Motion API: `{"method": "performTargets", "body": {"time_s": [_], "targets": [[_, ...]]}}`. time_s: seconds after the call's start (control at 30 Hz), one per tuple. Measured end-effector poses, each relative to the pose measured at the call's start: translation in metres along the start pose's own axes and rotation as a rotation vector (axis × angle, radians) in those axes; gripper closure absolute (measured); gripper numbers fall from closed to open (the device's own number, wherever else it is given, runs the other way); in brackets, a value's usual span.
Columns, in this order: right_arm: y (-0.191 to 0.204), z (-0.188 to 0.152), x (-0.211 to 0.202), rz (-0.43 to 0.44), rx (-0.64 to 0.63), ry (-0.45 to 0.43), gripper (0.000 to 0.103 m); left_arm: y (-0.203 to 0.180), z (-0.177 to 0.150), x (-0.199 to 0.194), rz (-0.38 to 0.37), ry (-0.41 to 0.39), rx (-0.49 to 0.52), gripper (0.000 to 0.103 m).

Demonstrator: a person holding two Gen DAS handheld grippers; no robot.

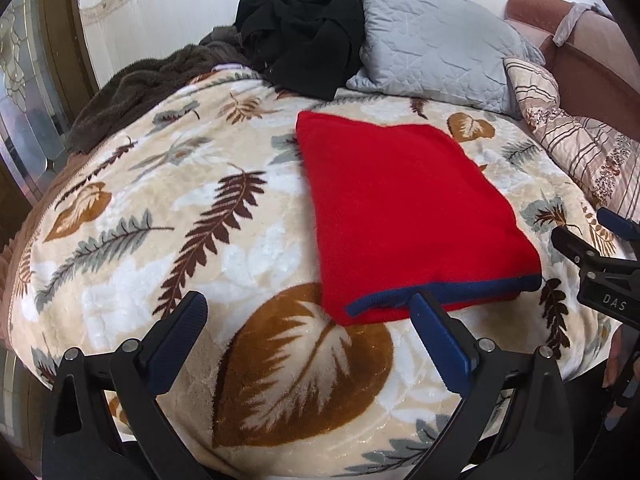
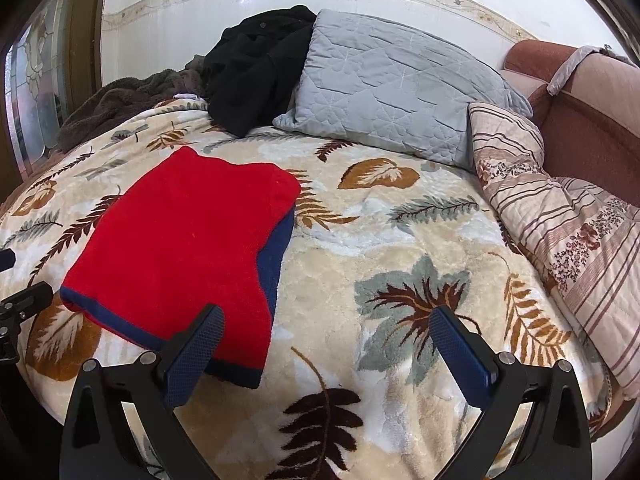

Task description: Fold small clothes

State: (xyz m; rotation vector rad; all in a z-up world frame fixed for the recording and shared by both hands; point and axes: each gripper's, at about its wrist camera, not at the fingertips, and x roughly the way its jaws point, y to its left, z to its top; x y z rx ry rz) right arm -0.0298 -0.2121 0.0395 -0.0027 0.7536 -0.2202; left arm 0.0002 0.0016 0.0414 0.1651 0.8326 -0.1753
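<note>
Leaf-print blanket, folded red garment with navy trim, left claw and right claw spread wide, empty

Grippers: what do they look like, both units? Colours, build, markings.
Left gripper and right gripper match: black angular frames, silver pivot pins, two fingers with dark blue textured pads. In the left wrist view the right unit's black body shows white lettering "DAS". No cables visible. No sleeve can be made out.

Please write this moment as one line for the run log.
left claw: open, empty | right claw: open, empty | red garment: folded, flat on leaf-print blanket, untouched
</note>
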Motion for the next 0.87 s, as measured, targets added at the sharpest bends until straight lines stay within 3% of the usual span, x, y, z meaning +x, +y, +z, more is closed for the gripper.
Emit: {"method": "performTargets", "body": {"time_s": [0.23,0.87], "targets": [[-0.007,0.000,0.002,-0.004,0.032,0.008,0.000,-0.009,0.001,-0.005,-0.036,-0.024,0.013,0.001],[-0.015,-0.001,0.002,-0.006,0.070,0.013,0.000,-0.031,0.001,-0.007,-0.083,0.004,0.045,0.001]]}}
